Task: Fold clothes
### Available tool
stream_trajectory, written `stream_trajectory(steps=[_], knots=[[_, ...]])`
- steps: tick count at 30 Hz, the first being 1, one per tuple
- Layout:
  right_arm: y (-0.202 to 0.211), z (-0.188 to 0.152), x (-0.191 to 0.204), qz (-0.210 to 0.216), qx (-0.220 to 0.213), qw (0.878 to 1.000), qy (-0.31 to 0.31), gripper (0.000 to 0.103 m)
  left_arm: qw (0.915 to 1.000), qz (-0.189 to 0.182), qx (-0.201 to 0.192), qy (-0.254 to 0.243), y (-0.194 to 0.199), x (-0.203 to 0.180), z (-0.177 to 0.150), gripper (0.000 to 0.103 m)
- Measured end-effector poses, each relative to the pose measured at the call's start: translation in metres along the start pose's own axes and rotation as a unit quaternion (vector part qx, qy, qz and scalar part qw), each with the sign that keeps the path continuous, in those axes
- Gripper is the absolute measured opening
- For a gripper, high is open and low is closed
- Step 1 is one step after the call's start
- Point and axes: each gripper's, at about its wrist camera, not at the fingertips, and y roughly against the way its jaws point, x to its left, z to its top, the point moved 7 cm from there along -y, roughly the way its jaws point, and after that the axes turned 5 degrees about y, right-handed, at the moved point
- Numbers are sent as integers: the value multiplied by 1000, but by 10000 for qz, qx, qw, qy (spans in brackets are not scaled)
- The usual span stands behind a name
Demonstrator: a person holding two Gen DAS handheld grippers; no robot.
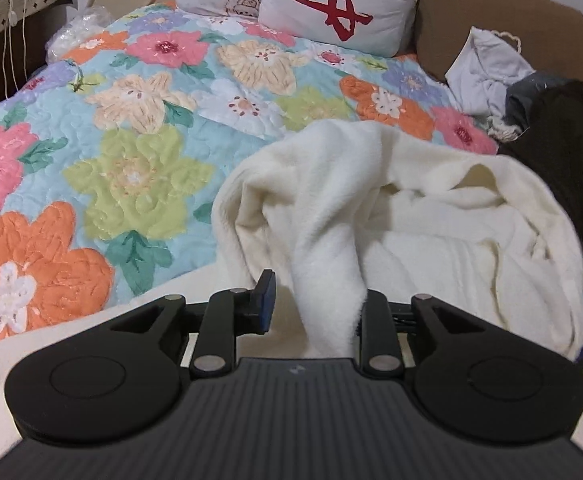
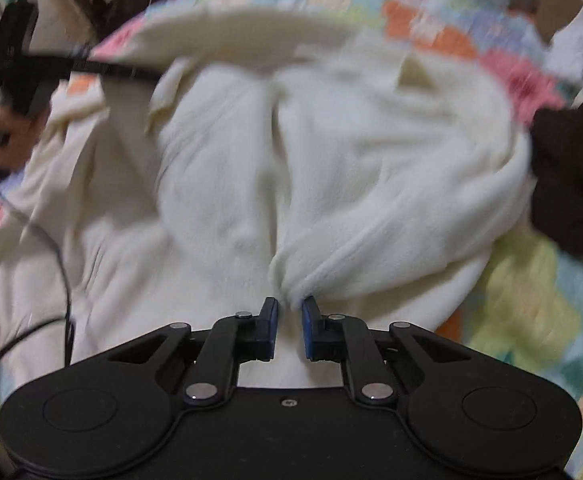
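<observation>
Your left gripper (image 1: 311, 304) and right gripper (image 2: 290, 312) each clamp a fold of the soft, floppy cream fleece garment (image 1: 431, 216); hold thick edges.

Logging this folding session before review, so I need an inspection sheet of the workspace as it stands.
Surface: bed under a floral quilt.
Job's things: cream fleece garment, rumpled, partly lifted.
Clutter: dark garment and pale crumpled clothes at the right edge; two pillows at the head; plastic bag.
Grippers: left gripper has a fold of fleece between its fingers; right gripper pinches a bunched fold.
Cables: black cable trailing from the left gripper; white cords hanging by the side table.
Surroundings: brown headboard; a hand holding the left gripper.
</observation>
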Motion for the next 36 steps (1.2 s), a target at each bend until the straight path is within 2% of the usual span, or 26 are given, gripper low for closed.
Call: stream_trajectory(steps=[2,3,5,7,8,9,12,13,15,17,18,19,20,21,22,23,26,29,30,32,33,35,36], knots=[[2,-2,-3,-174,199,9996,-69,13,9999,154,19,-73,0,1,-1,24],[11,0,-8,-406,89,9990,-148,16,9997,230,24,-111,1,2,-2,24],[37,15,-19,-693,-451,9959,-362,20,9995,232,-57,-204,7,1,0,24],[66,37,-31,-828,-1146,9882,-581,35,9992,227,-161,-278,15,-2,2,24],[75,49,-36,-919,-1374,9844,-593,47,9990,216,-222,-312,18,-4,3,24],[77,59,-40,-1076,-1511,9810,-563,53,9988,172,-288,-363,22,-7,5,24],[63,83,-47,-1642,-1599,9726,-384,53,9976,-8,-544,-435,35,-18,10,24],[49,87,-47,-1745,-1485,9728,-343,53,9968,-39,-657,-455,40,-22,12,24],[21,87,-46,-1813,-1173,9758,-335,60,9938,-47,-957,-562,52,-30,15,24],[1,76,-50,-2059,-944,9735,-320,60,9882,174,-1261,-852,58,-38,20,24],[-5,67,-55,-2215,-899,9705,-324,61,9847,276,-1394,-1009,60,-43,23,27],[-10,59,-61,-2269,-867,9695,-335,62,9816,332,-1421,-1236,57,-49,29,35],[-15,51,-66,-2281,-856,9692,-354,62,9780,384,-1443,-1460,53,-56,34,40],[-17,44,-72,-2165,-912,9712,-395,60,9748,420,-1438,-1654,50,-60,37,42],[-17,37,-75,-2042,-981,9731,-416,52,9725,436,-1428,-1785,46,-63,41,43],[-14,30,-77,-1974,-1040,9739,-404,19,9702,460,-1417,-1911,42,-65,44,43],[11,18,-86,-2224,-1402,9638,-445,16,9650,579,-1313,-2193,27,-66,47,55],[56,8,-95,-2659,-1993,9407,-679,15,9615,678,-1106,-2423,8,-68,41,63],[71,5,-98,-2731,-2204,9330,-802,15,9583,770,-1052,-2544,0,-67,36,67],[94,-1,-101,-2777,-2587,9195,-1025,15,9491,1102,-1014,-2772,-17,-64,26,68],[103,-4,-101,-2665,-2781,9156,-1155,15,9497,1223,-955,-2719,-24,-60,20,67],[111,-12,-102,-2191,-3003,9165,-1475,16,9600,1167,-831,-2406,-33,-50,11,59],[110,-16,-105,-1968,-3054,9168,-1656,16,9645,1121,-818,-2248,-31,-47,9,42]])
